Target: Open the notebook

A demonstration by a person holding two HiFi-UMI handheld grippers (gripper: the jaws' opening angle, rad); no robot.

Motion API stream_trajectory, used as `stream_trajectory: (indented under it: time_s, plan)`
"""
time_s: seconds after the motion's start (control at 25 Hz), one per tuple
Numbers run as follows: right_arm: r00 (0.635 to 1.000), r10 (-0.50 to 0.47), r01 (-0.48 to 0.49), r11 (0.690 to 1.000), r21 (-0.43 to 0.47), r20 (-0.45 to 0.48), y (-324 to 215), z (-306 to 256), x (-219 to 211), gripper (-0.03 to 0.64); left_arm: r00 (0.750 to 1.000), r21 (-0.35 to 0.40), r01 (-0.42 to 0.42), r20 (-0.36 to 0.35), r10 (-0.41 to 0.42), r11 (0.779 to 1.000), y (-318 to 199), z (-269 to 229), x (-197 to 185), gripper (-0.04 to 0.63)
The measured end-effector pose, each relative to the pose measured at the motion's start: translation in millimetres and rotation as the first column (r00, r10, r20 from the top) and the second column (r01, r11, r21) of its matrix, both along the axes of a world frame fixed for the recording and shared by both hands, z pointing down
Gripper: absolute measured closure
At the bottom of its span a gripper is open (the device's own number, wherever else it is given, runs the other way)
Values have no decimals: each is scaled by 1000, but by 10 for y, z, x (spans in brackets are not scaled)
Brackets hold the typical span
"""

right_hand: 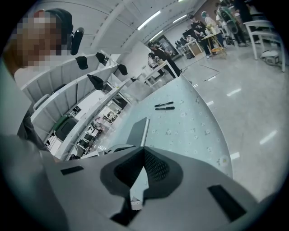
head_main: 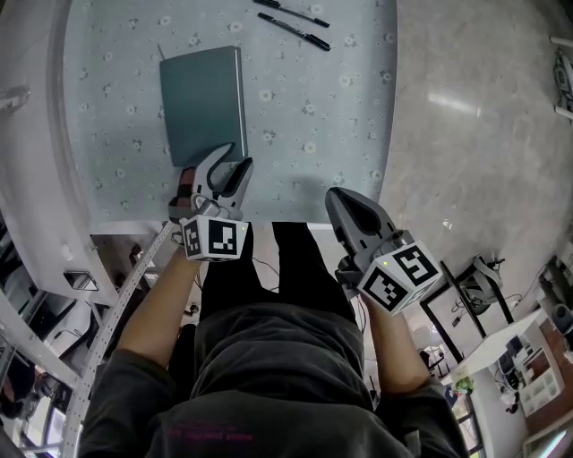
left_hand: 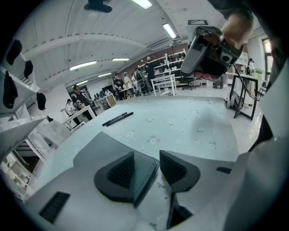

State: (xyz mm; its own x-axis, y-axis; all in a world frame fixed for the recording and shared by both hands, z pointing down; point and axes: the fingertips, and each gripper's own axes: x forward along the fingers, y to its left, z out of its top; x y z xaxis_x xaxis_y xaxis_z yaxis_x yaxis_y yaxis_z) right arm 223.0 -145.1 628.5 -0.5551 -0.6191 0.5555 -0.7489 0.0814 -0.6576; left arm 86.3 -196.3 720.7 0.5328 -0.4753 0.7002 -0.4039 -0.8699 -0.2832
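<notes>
A closed grey-green notebook [head_main: 204, 100] lies flat on the table with the flowered cloth [head_main: 313, 116]. My left gripper [head_main: 237, 157] is at the notebook's near right corner. Seen from the left gripper view, that gripper [left_hand: 146, 169] is open. One of its pads lies over the cover [left_hand: 108, 149], the other stands beside the edge, and the corner sits between them with a gap left. My right gripper [head_main: 334, 193] hangs over the table's near edge, to the right of the notebook, shut on nothing [right_hand: 144, 153]. The right gripper view has the notebook [right_hand: 137, 131] ahead and to the left.
Two black pens [head_main: 295, 22] lie at the far side of the table, beyond the notebook. White partitions [head_main: 36, 134] run along the left. The grey floor [head_main: 474, 116] lies to the right of the table. The person's legs [head_main: 269, 268] are at the near edge.
</notes>
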Motion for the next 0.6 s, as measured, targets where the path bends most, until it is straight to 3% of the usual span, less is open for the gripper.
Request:
stream_trajectory:
  time_s: [0.2,0.6]
  plan:
    - [1000,0,0,1000,-12,4,38,55,-5,617,998,57,-32,53,29,998,-5,32,-14,439]
    - [1000,-7,8,1000,-11,10,37,50,-39,617,998,49,-29,49,27,998,20,29,-6,466]
